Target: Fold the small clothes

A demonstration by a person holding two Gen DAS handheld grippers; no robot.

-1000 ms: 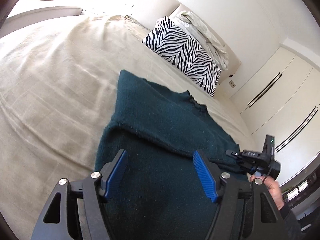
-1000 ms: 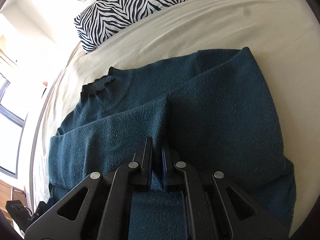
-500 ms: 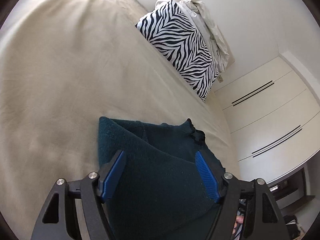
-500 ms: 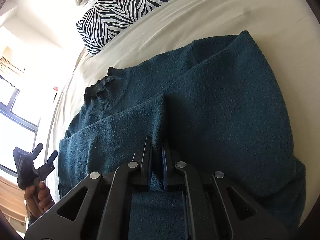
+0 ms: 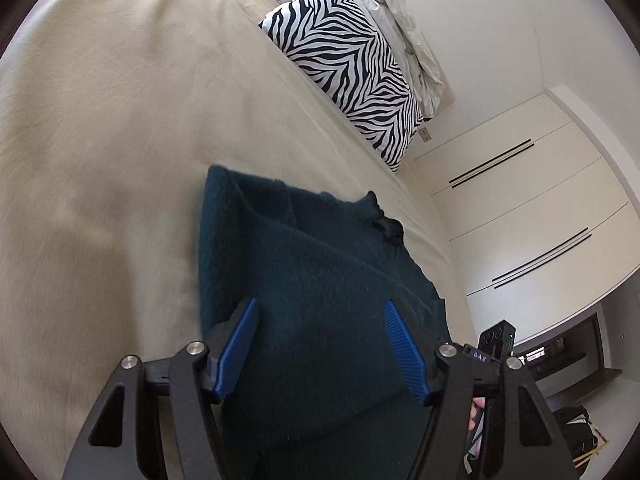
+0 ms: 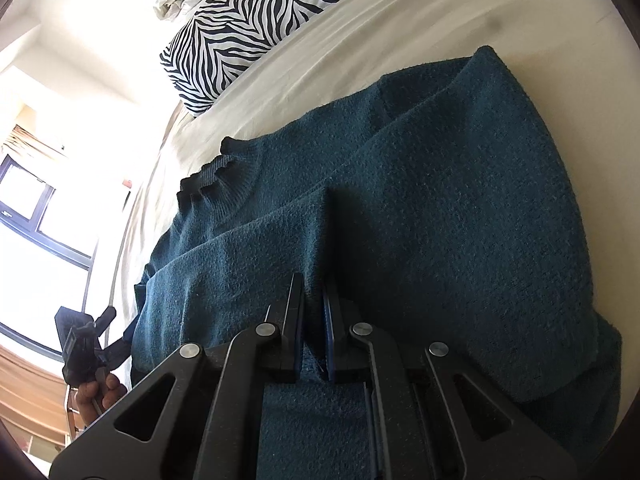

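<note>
A dark teal knit sweater [image 5: 320, 280] lies partly folded on the beige bed sheet [image 5: 120, 120]; it also shows in the right wrist view [image 6: 440, 200], its collar [image 6: 208, 176] to the left. My left gripper [image 5: 320, 320] is open over the sweater's near end, its blue pads [image 5: 240, 340] apart and empty. My right gripper [image 6: 314, 292] is shut on a raised ridge of the sweater. The left gripper also shows at the left edge of the right wrist view [image 6: 92, 344].
A zebra-print pillow [image 5: 352, 64] and crumpled pale bedding [image 5: 404, 20] lie at the head of the bed. White wardrobe doors [image 5: 540, 208] stand to the right. A bright window [image 6: 36, 220] is at the left beyond the bed.
The left gripper has swung and tilted, its view rising then settling nearer the sweater's end. The right gripper stays shut on the fold, moved slightly closer.
</note>
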